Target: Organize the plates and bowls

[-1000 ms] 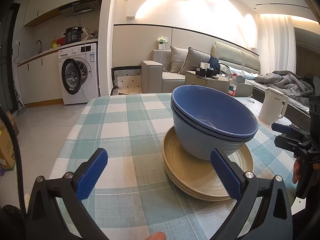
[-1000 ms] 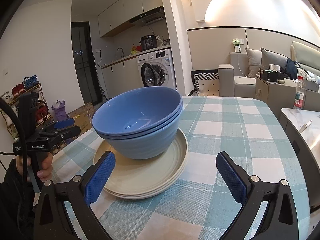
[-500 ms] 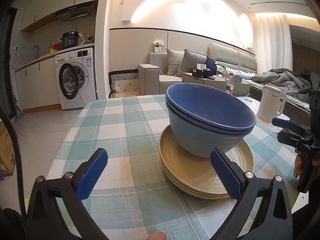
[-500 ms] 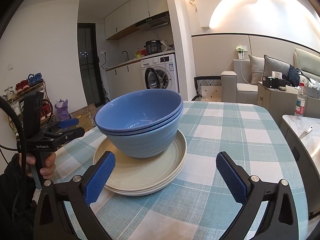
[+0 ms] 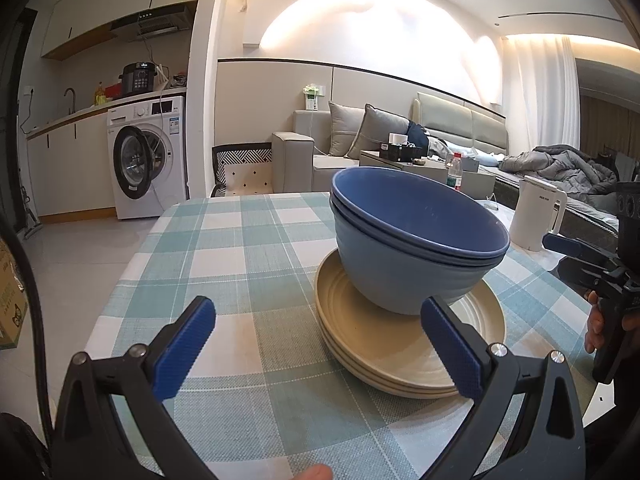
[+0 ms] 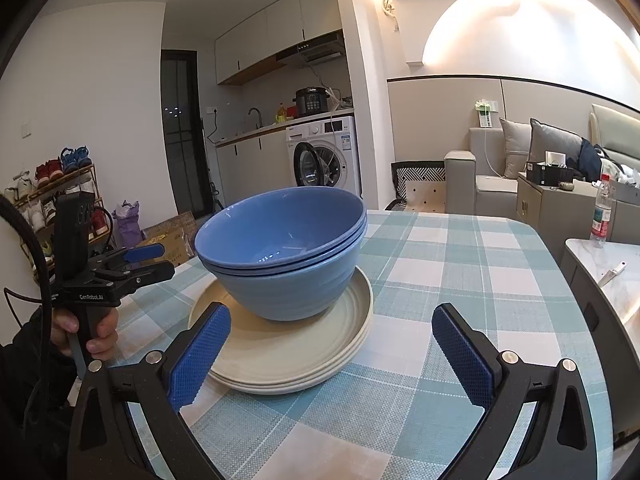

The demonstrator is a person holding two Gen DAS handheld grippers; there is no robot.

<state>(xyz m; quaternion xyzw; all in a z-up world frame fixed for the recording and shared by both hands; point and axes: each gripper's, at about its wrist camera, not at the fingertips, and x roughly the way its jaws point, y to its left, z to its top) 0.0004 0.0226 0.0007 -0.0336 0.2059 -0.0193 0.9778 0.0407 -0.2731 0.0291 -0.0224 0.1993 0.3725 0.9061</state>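
Item: blue bowls (image 5: 416,248), nested one inside the other, the exact count unclear from the rims, at least two. They stand upright on a stack of cream plates (image 5: 404,344), set toward the far side of the stack, not centred.

Location: checked surface (image 5: 248,264), near the right-hand edge as the left wrist view shows it. A white kettle (image 5: 538,218) stands apart, off the cloth.

Reason for placement, as a judgement: bowls nested to save room, plates gathered flat beneath as the wider base, so the whole lot forms one pile. Sorting looks largely complete; nothing loose lies on the cloth.

Left claw (image 5: 316,350): spread wide, empty, held low over the surface just short of the plates; its right finger overlaps the plate rim in the picture only, contact not evident. In the right wrist view it (image 6: 150,260) points at the pile from the side.

Right claw (image 6: 330,354): spread wide, empty, touching nothing, facing the plates from the opposite side.

Note: both claws face the pile from either side, a stance that would suit lifting or shifting the stack together, if any further move is intended
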